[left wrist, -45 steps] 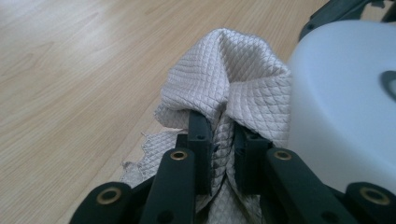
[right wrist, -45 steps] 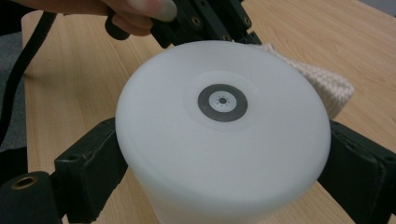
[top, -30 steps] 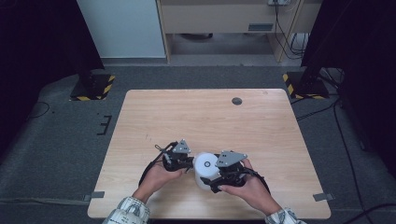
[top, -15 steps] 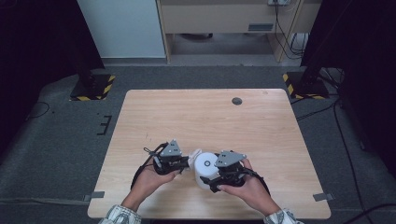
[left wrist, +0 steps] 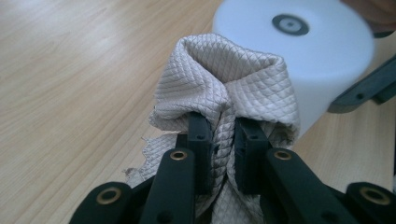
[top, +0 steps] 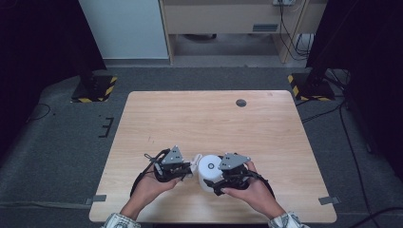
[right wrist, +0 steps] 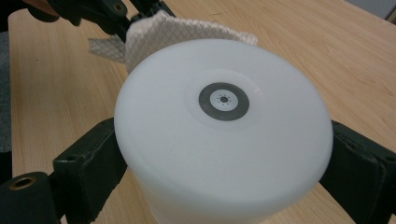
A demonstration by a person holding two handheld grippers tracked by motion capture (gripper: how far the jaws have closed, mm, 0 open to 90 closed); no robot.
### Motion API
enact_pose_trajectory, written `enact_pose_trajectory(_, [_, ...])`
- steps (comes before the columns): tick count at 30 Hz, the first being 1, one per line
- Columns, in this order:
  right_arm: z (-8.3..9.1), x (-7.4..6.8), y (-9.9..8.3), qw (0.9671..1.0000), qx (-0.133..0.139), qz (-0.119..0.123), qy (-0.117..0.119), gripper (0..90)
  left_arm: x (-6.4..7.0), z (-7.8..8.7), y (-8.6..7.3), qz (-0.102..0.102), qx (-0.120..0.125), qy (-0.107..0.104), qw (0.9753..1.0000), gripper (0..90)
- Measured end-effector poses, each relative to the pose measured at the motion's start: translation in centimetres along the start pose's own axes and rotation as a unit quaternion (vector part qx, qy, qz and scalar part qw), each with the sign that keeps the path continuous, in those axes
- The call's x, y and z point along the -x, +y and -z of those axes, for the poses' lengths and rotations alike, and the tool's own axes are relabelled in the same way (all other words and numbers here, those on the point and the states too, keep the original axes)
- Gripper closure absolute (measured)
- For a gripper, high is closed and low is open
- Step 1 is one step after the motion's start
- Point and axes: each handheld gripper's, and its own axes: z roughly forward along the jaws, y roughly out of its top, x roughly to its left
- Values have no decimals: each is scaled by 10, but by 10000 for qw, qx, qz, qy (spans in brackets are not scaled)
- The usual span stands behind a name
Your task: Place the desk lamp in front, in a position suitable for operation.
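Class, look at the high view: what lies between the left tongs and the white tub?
A bunched quilted cloth, pinched in the left tongs, reaching the white tub; the left gripper view shows it clearly.

1. The lower part of the white container [right wrist: 224, 140] is cut off by the bottom edge of the right gripper view, so its base cannot be seen.
2. The quilted cloth [left wrist: 229, 88] is hidden where it is pinched inside the left tool [left wrist: 219, 140], and its lower end is lost behind the black arms.
3. In the high view, the cloth [top: 195, 159] is too small for its texture to be told.
4. The small dark disc [top: 241, 102] on the desk [top: 214, 118] cannot be identified.
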Motion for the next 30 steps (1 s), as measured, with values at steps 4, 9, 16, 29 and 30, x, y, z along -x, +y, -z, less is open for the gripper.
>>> enact_pose_trajectory(4, [-1,0,0,10000,5,-1,-8,87,-1,7,7,9,85,24,10000,782])
enact_pose_trajectory(9, [-1,0,1,10000,-9,-25,-32,88,-4,11,19,-72,133,14,9999,783])
enact_pose_trajectory(16, [-1,0,1,10000,-6,-20,-21,88,3,6,8,-30,82,21,10000,783])
enact_pose_trajectory(29, [-1,0,1,10000,-14,-16,-22,88,3,-11,-10,110,-125,-7,9999,783])
enact_pose_trajectory(30, [-1,0,1,10000,-17,-15,-26,88,3,-13,-12,102,-156,-7,9998,783])
